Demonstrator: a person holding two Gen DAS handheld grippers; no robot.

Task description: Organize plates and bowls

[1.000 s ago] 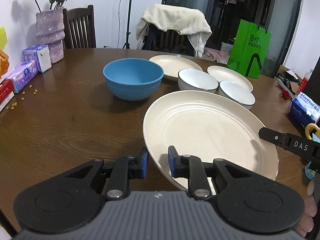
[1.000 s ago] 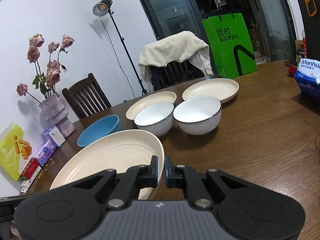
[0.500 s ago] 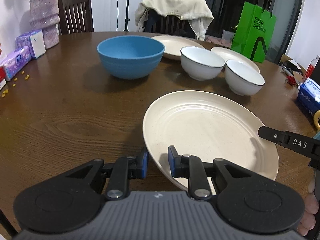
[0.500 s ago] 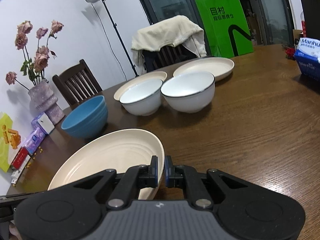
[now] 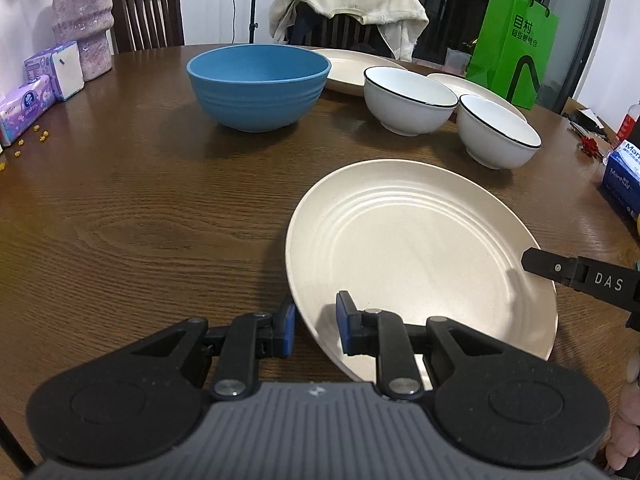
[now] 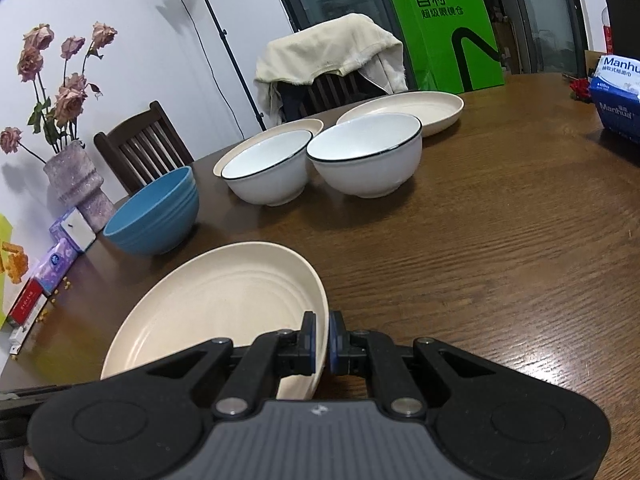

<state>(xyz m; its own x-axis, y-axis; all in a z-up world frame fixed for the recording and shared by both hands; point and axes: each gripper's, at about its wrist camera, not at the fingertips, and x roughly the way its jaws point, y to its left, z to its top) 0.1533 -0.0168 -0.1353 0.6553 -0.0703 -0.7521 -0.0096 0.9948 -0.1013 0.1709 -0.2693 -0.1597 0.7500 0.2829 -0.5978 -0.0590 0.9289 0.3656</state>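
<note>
Lower than a second ago, both tongs have carried the large cream plate [image 5: 420, 248] down toward the table [image 5: 140, 220], and the bowls now sit higher in both views. We cannot tell whether its underside touches the wood yet.

Our left gripper [image 5: 315, 326] has its blue pads on either side of the plate's near rim, one under and one inside, clamped on it though the gap looks loose. Our right gripper [image 6: 322, 343] pinches the opposite rim, pads nearly together on the thin edge.

The plate lies over the table's near edge, toward the right. Behind it, across the middle, stand the blue bowl [image 5: 259, 86] and two white bowls [image 5: 410, 100] with dark rims. Two more cream plates [image 6: 420, 110] lie toward the far edge.

We judge the plate light and stiff, probably a speckled plastic or fibre ware, with a smooth, slippery lip. The raised rim is the only place to take hold, and two opposed grips keep it from tipping. The white bowls look like enamel or ceramic, heavier and liable to chip.

Writing we can read: "DAS" on the right gripper's finger in the left view, "Manhua" on the blue tissue box [image 6: 616, 92], and Chinese characters on the green bag [image 6: 444, 24].
</note>
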